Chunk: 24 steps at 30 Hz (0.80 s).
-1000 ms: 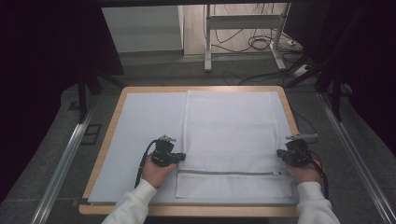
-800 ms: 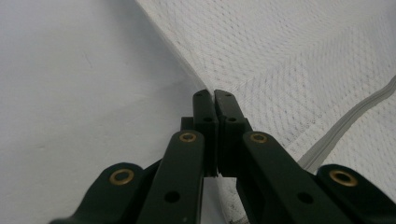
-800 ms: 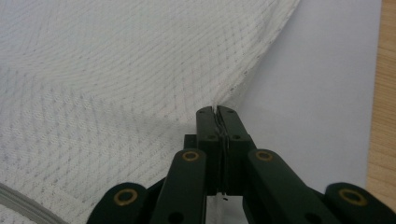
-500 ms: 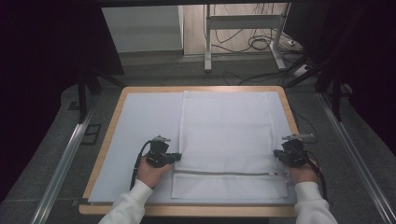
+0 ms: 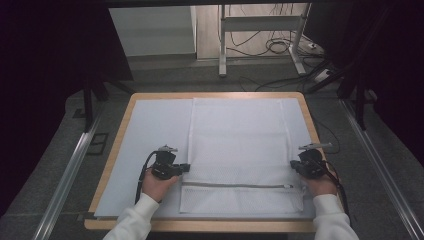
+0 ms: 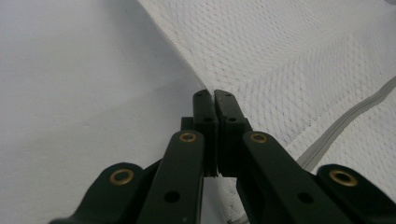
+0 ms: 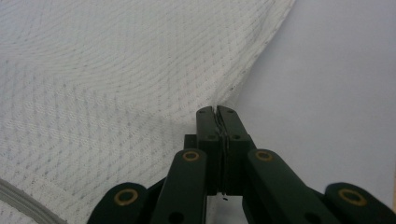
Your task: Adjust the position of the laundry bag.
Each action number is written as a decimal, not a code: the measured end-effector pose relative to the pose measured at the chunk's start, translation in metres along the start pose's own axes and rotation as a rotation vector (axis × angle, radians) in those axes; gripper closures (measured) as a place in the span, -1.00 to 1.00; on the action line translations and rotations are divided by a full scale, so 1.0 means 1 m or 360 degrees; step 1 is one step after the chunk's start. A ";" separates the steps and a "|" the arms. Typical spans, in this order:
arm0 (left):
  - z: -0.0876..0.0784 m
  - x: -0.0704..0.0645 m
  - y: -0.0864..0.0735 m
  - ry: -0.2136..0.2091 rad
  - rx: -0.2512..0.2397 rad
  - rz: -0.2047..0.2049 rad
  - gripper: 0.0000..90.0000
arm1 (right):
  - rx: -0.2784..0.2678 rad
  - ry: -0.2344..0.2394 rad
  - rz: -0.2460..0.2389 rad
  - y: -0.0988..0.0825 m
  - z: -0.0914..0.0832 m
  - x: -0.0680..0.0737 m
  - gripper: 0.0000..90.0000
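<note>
1. While the white mesh laundry bag (image 5: 240, 150) lay flat on the pale sheet (image 5: 150, 135) covering the wooden-edged table (image 5: 112, 145), a person gripped it at both side edges with a pair of tongs in each hand.
2. The left tongs (image 5: 186, 167) sat at the bag's left edge, just above the grey zipper (image 5: 235, 186) that ran across the bag near its front end.
3. In the left gripper view, the left tongs (image 6: 214, 95) were pressed together on the hem of the mesh bag (image 6: 299, 60), with the zipper (image 6: 345, 121) running off to the right.
4. The right tongs (image 5: 294, 167) sat at the bag's right edge, beside the zipper's end.
5. In the right gripper view, the right tongs (image 7: 216, 111) were clamped on the mesh bag's (image 7: 116, 79) edge, a thin line of fabric showing between the jaws, and the edge rose slightly off the sheet (image 7: 336, 84).
6. The person's left hand (image 5: 157, 185) and right hand (image 5: 320, 184) rested low on the table, white sleeves reaching in from the near side.
7. The bag lay to the right of the table's middle, its far end near the far rim.
</note>
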State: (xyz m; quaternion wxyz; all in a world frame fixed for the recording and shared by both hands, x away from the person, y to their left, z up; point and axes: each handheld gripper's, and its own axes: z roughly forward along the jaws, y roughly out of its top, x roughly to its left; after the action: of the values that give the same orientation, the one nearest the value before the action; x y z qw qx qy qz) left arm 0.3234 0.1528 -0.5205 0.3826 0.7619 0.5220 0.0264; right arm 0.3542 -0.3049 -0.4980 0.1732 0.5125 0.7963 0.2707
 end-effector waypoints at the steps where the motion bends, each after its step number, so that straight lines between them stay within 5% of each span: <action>1: 0.000 0.000 0.000 -0.0001 0.0001 0.0000 0.99 | 0.0002 0.0000 -0.0001 0.000 0.000 0.000 0.94; 24: -0.009 0.011 -0.005 0.0026 -0.0009 -0.0026 0.99 | -0.0002 0.0032 -0.0024 0.004 0.005 0.011 0.94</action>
State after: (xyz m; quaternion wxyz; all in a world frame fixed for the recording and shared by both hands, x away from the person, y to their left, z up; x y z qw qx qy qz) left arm 0.3206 0.1677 -0.5212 0.3808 0.7562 0.5312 0.0309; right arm 0.3551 -0.2922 -0.4996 0.1675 0.5036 0.8017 0.2752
